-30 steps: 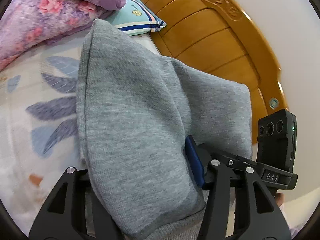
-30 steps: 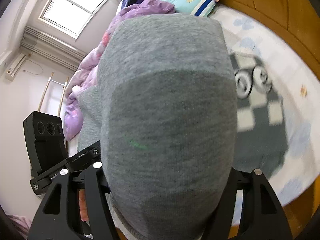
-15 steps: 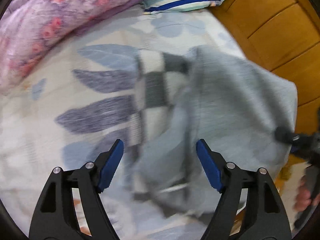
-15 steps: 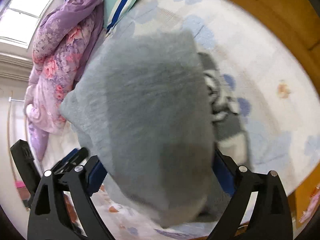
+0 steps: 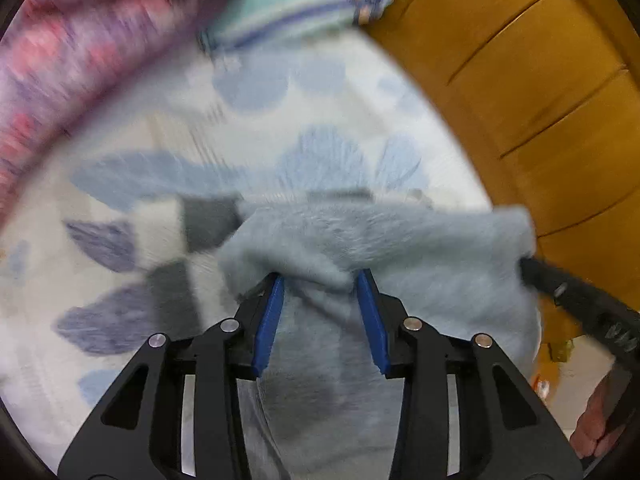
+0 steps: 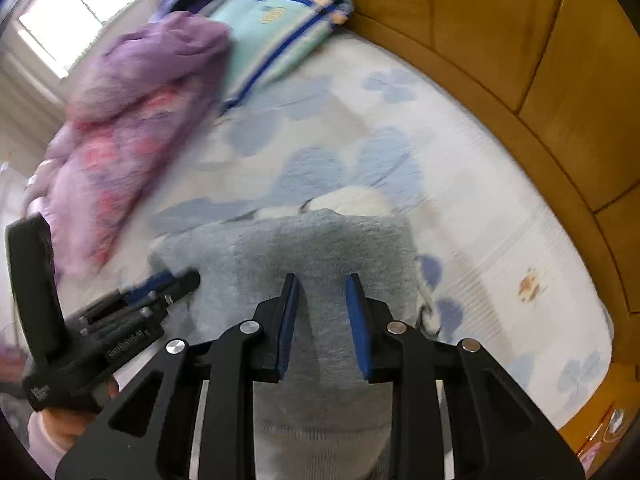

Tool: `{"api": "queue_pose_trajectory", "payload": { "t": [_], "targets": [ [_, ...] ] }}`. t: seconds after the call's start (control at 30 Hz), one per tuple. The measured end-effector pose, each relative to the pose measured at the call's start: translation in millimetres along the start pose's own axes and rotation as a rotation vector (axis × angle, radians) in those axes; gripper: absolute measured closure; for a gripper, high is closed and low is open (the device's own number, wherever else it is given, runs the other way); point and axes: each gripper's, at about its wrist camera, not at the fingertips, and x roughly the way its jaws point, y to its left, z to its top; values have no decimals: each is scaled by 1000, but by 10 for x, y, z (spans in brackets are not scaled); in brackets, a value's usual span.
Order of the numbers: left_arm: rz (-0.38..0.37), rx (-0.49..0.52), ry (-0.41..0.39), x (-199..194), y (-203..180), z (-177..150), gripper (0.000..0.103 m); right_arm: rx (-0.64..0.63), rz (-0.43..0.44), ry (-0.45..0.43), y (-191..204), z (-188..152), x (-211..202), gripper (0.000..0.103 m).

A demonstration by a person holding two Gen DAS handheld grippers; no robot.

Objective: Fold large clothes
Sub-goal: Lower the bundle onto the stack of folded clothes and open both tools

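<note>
Left wrist view, blurred by motion: the left gripper (image 5: 320,280) points steeply down at a bed covered by a white sheet with blue leaf prints (image 5: 328,92). A grey sweatshirt (image 5: 400,240) lies bunched on the sheet near the wooden headboard (image 5: 540,80). Its blue-padded fingers (image 5: 270,312) stand partly apart and are closing, with a ridge of the grey cloth rising between them; whether the pads already press on it cannot be told. A grey-and-white checked cloth (image 5: 192,248) shows from under the sweatshirt on the left. At the right edge the right gripper (image 5: 568,296) touches the sweatshirt's far corner. A purple floral quilt (image 5: 80,60) and a striped turquoise pillow (image 5: 296,0) lie at the top.

Right wrist view: the right gripper (image 6: 322,280) also points down over the sweatshirt (image 6: 320,240), which fills the lower middle of the bed. Its fingers (image 6: 288,316) are narrowly apart and closing, with grey cloth between them; a firm grip is not clear. The left gripper (image 6: 176,280) reaches onto the sweatshirt from the left, held in a hand (image 6: 68,420). Beyond lie the sheet (image 6: 480,200), the quilt (image 6: 132,120), the pillow (image 6: 280,24), the headboard (image 6: 520,40) and a bright window (image 6: 76,8).
</note>
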Motion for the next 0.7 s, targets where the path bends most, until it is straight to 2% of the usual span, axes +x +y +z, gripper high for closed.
{"api": "queue_pose_trajectory", "payload": {
  "t": [0.03, 0.13, 0.23, 0.3, 0.37, 0.47, 0.53, 0.57, 0.63, 0.67, 0.7],
  "targets": [
    [-6, -11, -7, 22, 16, 19, 65, 28, 6, -2, -46, 36, 27, 80],
    [15, 3, -10, -228, -43, -22, 65, 108, 24, 46, -38, 101, -68, 80],
    [15, 27, -10, -552, -120, -267, 64, 54, -7, 82, 118, -175, -408, 78],
    [-5, 50, 26, -635, -170, -509, 64, 38, -27, 121, 129, -438, -470, 78],
    [21, 64, 64, -533, -151, -763, 64, 45, -67, 178, 106, -693, -378, 78],
    [12, 80, 54, -221, -101, -974, 62, 24, -118, 168, 50, -877, -62, 77],
    [43, 154, 0, -193, -188, -985, 61, 53, -142, 149, 26, -868, -15, 77],
    [70, 169, 3, -221, -226, -962, 59, 59, -138, 132, 35, -843, -57, 77],
    [75, 136, 29, -278, -221, -943, 55, 79, -116, 126, 38, -835, -136, 75],
    [60, 118, 39, -318, -205, -949, 50, 93, -107, 133, 38, -844, -177, 71],
    [50, 111, 38, -359, -197, -959, 46, 96, -94, 135, 53, -853, -225, 57]
  ]
}}
